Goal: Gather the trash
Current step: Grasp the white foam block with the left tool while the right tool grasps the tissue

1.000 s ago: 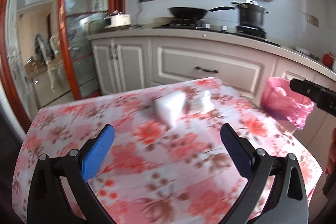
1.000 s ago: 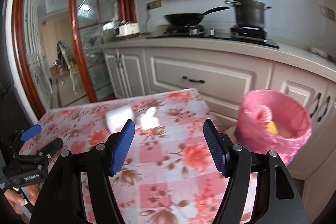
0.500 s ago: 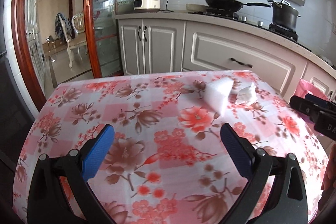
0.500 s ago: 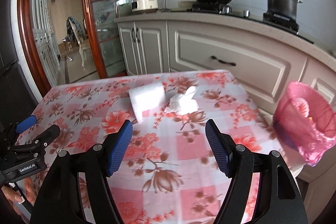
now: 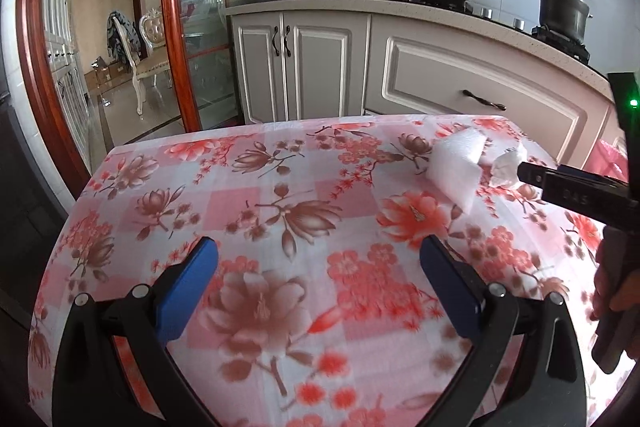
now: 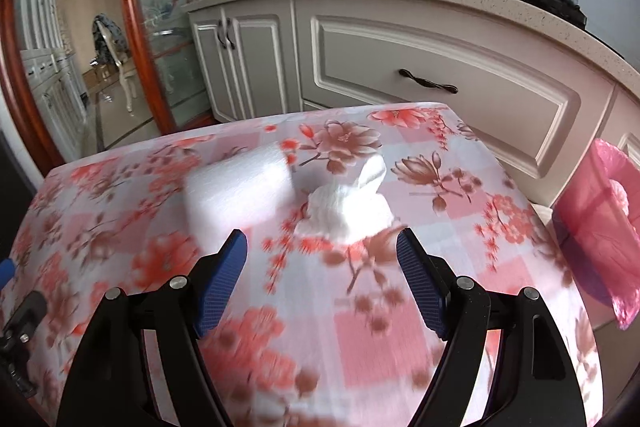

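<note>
A: Right gripper (image 6: pixel 322 253), status?
B: Fingers spread wide, nothing between them. It hangs over the floral tablecloth (image 6: pixel 400 339), with the crumpled tissue (image 6: pixel 348 207) just ahead of the blue pads (image 6: pixel 222 281).

A: Other trash?
B: A white foam piece (image 6: pixel 240 191) lies just left of the tissue, edges near or touching; motion blur, cannot tell which. Both sit toward the table's far side.

A: Left gripper (image 5: pixel 318 259)?
B: Also parted and empty, low over the near left part of the cloth, well apart from the foam piece (image 5: pixel 458 169).

A: Bin?
B: A pink-bagged bin (image 6: pixel 600 227) stands off the table's right edge, by the grey cabinets (image 6: pixel 440 67).
</note>
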`<state>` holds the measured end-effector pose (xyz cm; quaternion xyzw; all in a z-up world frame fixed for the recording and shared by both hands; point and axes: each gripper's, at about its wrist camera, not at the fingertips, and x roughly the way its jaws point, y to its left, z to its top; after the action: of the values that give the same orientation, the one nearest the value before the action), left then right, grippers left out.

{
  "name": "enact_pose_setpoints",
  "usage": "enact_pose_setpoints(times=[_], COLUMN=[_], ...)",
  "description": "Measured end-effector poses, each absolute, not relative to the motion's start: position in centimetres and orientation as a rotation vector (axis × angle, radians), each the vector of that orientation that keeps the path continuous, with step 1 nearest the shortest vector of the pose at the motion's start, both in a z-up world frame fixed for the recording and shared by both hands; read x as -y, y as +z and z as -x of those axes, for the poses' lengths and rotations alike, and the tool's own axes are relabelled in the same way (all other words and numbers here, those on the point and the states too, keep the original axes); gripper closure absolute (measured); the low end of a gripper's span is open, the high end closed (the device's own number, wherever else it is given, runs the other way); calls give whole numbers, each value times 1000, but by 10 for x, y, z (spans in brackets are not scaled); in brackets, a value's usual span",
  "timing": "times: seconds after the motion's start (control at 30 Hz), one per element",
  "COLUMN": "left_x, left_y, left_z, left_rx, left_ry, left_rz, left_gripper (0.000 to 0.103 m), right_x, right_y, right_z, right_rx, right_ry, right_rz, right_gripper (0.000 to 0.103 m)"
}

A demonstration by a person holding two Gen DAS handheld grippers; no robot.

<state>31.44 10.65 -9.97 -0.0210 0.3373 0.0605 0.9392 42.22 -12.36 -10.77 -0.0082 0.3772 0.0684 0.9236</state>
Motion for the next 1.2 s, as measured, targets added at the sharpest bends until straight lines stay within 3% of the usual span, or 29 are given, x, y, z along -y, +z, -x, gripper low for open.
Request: enact_pose_setpoints(times=[0.3, 0.37, 0.43, 0.6, 1.17, 1.2], left_x=[-93, -87, -80, -64, 6, 9], left_y=[-96, -98, -102, -110, -130, -133], left_z=[-366, -370, -377, -395, -490, -494], left_rx=[-697, -701, -715, -745, -851, -861], left_ry=[42, 28, 5, -33, -168, -175], left_rz=[4, 2, 5, -8, -67, -81], left_gripper=[5, 5, 5, 5, 6, 11], right_x=[122, 123, 124, 130, 182, 185], right_y=[-120, -126, -130, -134, -97, -97], right_z=[-477, -481, -483, -476, -443, -442], right_rx=[-827, -849, -865, -874, -754, -755], right_ry=[101, 105, 121, 158, 171, 169], right_rz=[30, 37, 35, 21, -83, -92], right_gripper=[31, 40, 62, 77, 79, 79])
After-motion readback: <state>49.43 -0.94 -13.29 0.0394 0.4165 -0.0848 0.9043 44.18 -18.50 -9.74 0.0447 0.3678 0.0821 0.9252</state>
